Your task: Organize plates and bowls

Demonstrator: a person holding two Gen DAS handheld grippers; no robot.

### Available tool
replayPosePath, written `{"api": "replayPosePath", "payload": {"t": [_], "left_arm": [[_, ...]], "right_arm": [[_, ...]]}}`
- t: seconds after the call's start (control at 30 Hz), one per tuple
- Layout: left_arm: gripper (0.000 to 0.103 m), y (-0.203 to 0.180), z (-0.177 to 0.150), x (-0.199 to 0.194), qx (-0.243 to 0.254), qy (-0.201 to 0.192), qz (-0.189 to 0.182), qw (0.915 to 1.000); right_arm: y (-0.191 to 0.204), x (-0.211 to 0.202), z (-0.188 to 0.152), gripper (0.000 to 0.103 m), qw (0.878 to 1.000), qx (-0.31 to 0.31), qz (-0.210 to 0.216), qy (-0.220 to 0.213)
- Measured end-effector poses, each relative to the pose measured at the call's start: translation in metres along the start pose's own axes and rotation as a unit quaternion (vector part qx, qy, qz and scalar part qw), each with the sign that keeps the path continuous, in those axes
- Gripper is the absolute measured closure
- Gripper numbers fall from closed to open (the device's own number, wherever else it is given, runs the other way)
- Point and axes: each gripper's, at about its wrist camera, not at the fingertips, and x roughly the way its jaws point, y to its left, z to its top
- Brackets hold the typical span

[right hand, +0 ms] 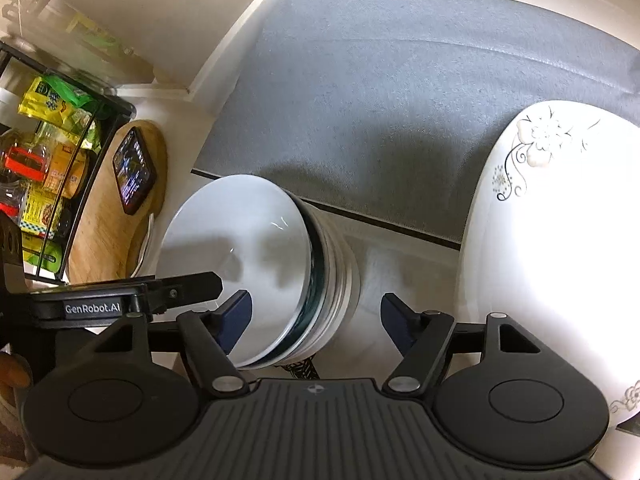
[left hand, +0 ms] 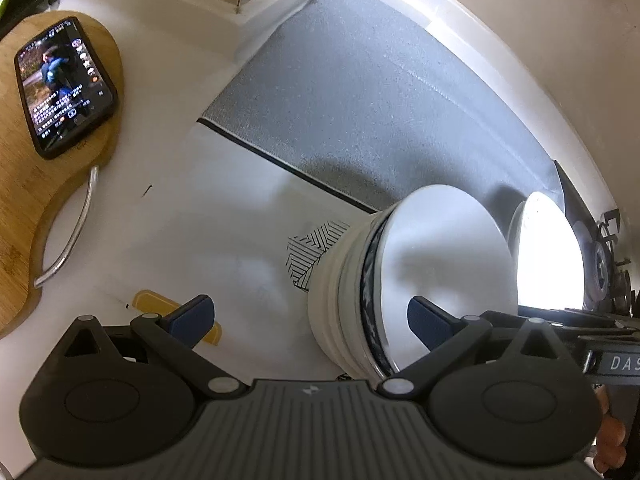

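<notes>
A stack of white bowls (left hand: 400, 280), one with a dark blue rim, stands on the white counter beside a grey mat (left hand: 360, 100). My left gripper (left hand: 312, 318) is open wide, its right finger over the top bowl's hollow and its left finger out over the counter. In the right wrist view the same bowl stack (right hand: 248, 264) sits low and left. My right gripper (right hand: 316, 316) is open astride the stack's near rim: the left pad is inside the top bowl, the right pad stands apart outside. A large white plate (right hand: 552, 260) with a flower print lies to the right.
A phone (left hand: 64, 84) with its screen lit lies on a wooden cutting board (left hand: 24, 208) to the left. A black wire rack (right hand: 80, 184) full of packets stands beyond it. White walls close off the mat's far side. The plate (left hand: 548, 252) glares brightly.
</notes>
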Motion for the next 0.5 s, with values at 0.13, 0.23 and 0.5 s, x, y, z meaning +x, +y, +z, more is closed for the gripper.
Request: {"api": "replayPosePath", "payload": {"t": [0.13, 0.23, 0.5], "left_arm": [[0.000, -0.005, -0.003, -0.006, 0.006, -0.017, -0.008, 0.9998], [0.000, -0.008, -0.003, -0.010, 0.011, -0.034, -0.021, 0.9992], [0.000, -0.017, -0.009, -0.021, 0.020, -0.058, -0.018, 0.9979]], "right_arm": [[-0.003, 0.002, -0.005, 0.028, 1.000, 0.016, -0.006, -0.009], [-0.004, 0.000, -0.007, 0.028, 1.000, 0.026, -0.005, -0.015], [-0.007, -0.011, -0.017, 0.024, 0.998, 0.037, -0.006, -0.052]]}}
